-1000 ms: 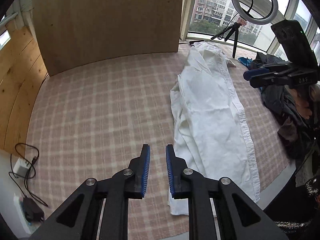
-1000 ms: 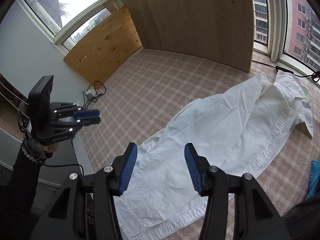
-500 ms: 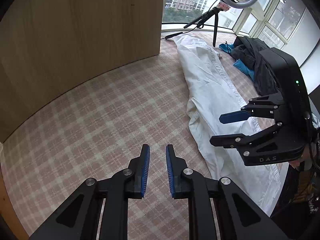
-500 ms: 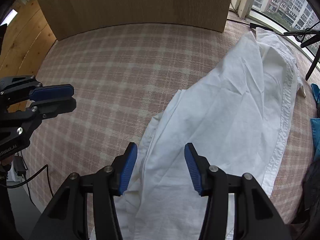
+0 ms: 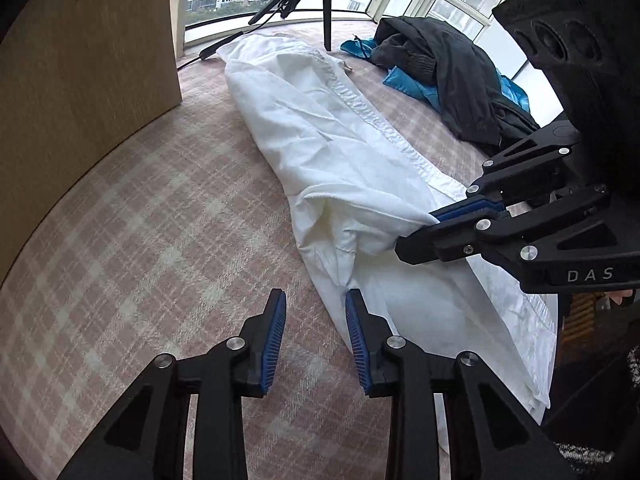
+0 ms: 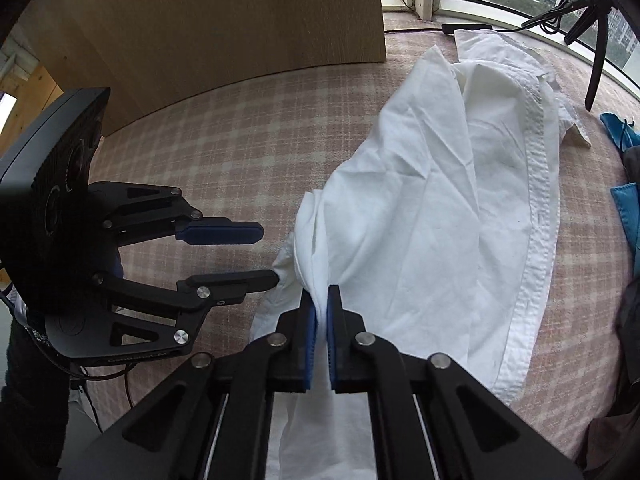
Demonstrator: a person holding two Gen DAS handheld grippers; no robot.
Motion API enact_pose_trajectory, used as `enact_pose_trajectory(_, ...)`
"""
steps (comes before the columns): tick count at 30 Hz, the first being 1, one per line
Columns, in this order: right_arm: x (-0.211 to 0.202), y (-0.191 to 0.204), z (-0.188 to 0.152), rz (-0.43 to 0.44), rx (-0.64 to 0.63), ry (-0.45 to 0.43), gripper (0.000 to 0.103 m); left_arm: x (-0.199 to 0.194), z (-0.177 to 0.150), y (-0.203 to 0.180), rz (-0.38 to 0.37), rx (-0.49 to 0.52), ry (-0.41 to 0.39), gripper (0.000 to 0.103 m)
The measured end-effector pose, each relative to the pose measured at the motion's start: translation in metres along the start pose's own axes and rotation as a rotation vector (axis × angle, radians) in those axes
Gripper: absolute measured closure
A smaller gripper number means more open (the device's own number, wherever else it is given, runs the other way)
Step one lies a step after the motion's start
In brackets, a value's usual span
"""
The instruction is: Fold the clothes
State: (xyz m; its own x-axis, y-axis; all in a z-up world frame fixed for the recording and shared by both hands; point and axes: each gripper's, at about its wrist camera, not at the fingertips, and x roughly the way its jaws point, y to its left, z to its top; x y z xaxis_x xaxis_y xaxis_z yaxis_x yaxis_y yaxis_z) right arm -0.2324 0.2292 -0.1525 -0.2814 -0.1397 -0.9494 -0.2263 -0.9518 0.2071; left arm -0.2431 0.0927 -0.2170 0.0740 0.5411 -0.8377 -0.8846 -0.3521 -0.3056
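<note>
Right wrist view: my right fingers pinch the white shirt, left fingers spread wide beside its edge; it's one long strip, more folding left I reckon.

"DAS" in pale letters on the black body of the right gripper; nothing else legible.

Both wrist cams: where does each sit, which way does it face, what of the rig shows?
Left wrist: on the left gripper, looking along its open fingers over the plaid surface toward the window; the right gripper enters from the right.
Right wrist: on the right gripper, shut on the shirt, facing the wooden panel; the left gripper and a dark sleeve show at left.
Shared: shirt, plaid surface, panel, tripod, each other's gripper.
</note>
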Motion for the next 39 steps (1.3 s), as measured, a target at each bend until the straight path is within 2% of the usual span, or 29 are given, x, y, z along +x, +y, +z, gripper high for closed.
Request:
enact_pose_trajectory(1, -0.003, -0.001, 0.0, -0.001, -0.002, -0.007, 0.098, -0.004, 0.002, -0.002, -0.006, 0.001, -0.015, 0.066)
enact_pose_trajectory(4, -0.01, -0.003, 0.0, -0.004, -0.003, -0.026, 0.098, -0.014, 0.004, -0.009, 0.001, 0.015, -0.043, 0.059)
enact_pose_trajectory(7, -0.014, 0.0, 0.0, 0.004, -0.006, -0.035, 0.098, -0.015, 0.01, -0.012, 0.032, 0.021, -0.065, 0.057)
enact_pose_trajectory(12, -0.021, 0.005, 0.001, 0.017, -0.011, -0.051, 0.098, 0.008, 0.022, -0.01, 0.076, 0.016, -0.036, 0.057)
enact_pose_trajectory(14, -0.024, 0.007, 0.001, 0.022, -0.013, -0.057, 0.098, 0.018, 0.027, -0.009, 0.094, 0.015, -0.023, 0.058)
enact_pose_trajectory(15, -0.025, 0.008, 0.001, 0.026, -0.013, -0.06, 0.098, 0.023, 0.03, -0.009, 0.103, 0.014, -0.016, 0.07)
enact_pose_trajectory(16, -0.024, 0.008, 0.002, 0.045, -0.006, -0.062, 0.098, 0.024, 0.03, -0.002, 0.079, -0.019, -0.016, 0.081)
enact_pose_trajectory(17, -0.021, 0.011, 0.003, 0.081, -0.011, -0.045, 0.097, 0.023, 0.029, 0.008, 0.051, -0.062, -0.022, 0.082)
enact_pose_trajectory(19, -0.018, 0.017, 0.001, 0.145, -0.01, -0.025, 0.094, 0.021, 0.02, 0.025, 0.057, -0.114, -0.015, 0.082)
enact_pose_trajectory(22, -0.022, 0.019, -0.008, 0.219, 0.008, -0.039, 0.083, 0.023, 0.004, 0.044, 0.051, -0.155, 0.006, 0.079)
enact_pose_trajectory(25, -0.019, 0.01, -0.027, 0.218, 0.074, -0.065, 0.082, 0.018, -0.005, 0.049, 0.057, -0.149, -0.003, 0.072)
enact_pose_trajectory(27, 0.003, 0.014, -0.039, 0.212, 0.08, -0.013, 0.082, 0.012, -0.009, 0.051, 0.065, -0.142, -0.002, 0.068)
enact_pose_trajectory(29, 0.028, 0.023, -0.052, 0.244, 0.066, 0.074, 0.082, 0.004, -0.013, 0.054, 0.09, -0.14, 0.005, 0.067)
enact_pose_trajectory(30, 0.04, 0.028, -0.059, 0.264, 0.06, 0.117, 0.082, -0.002, -0.015, 0.055, 0.118, -0.137, 0.008, 0.068)
enact_pose_trajectory(31, 0.041, 0.031, -0.068, 0.323, 0.064, 0.144, 0.082, -0.008, -0.018, 0.056, 0.148, -0.134, 0.007, 0.071)
enact_pose_trajectory(32, 0.033, 0.031, -0.078, 0.359, 0.068, 0.134, 0.082, -0.018, -0.02, 0.057, 0.165, -0.139, -0.002, 0.071)
enact_pose_trajectory(34, 0.005, 0.02, -0.094, 0.366, 0.081, 0.067, 0.082, -0.038, -0.025, 0.058, 0.181, -0.155, -0.027, 0.071)
enact_pose_trajectory(36, -0.025, -0.002, -0.114, 0.349, 0.138, -0.022, 0.082, -0.055, -0.023, 0.046, 0.16, -0.145, -0.071, 0.071)
enact_pose_trajectory(39, -0.043, -0.029, -0.139, 0.222, 0.216, -0.078, 0.082, -0.056, -0.006, 0.01, 0.094, -0.071, -0.117, 0.071)
